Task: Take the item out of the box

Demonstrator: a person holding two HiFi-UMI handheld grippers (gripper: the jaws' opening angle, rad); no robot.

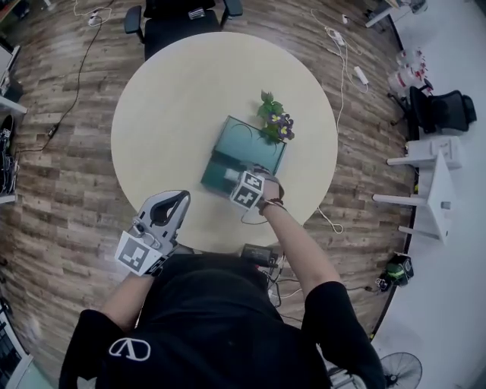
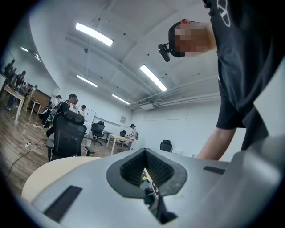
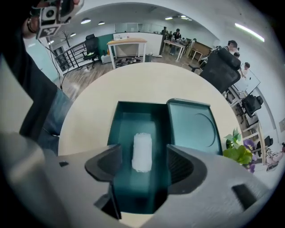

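A teal box (image 3: 116,133) lies open on the round table, its lid (image 3: 192,127) laid beside it on the right. Inside the tray rests a white, fuzzy oblong item (image 3: 142,152). My right gripper (image 3: 143,164) hovers just over the tray, its jaws apart on either side of the item without touching it. From the head view, the right gripper (image 1: 234,178) sits over the near end of the box (image 1: 254,144). My left gripper (image 1: 181,199) hangs by the table's near edge, away from the box, jaws together and empty (image 2: 143,153).
A small potted plant (image 1: 275,120) with purple flowers stands at the box's far right corner. The round beige table (image 1: 175,114) has a black office chair (image 1: 178,19) behind it. Cables run over the wooden floor, and a dark device (image 1: 258,254) lies below the near edge.
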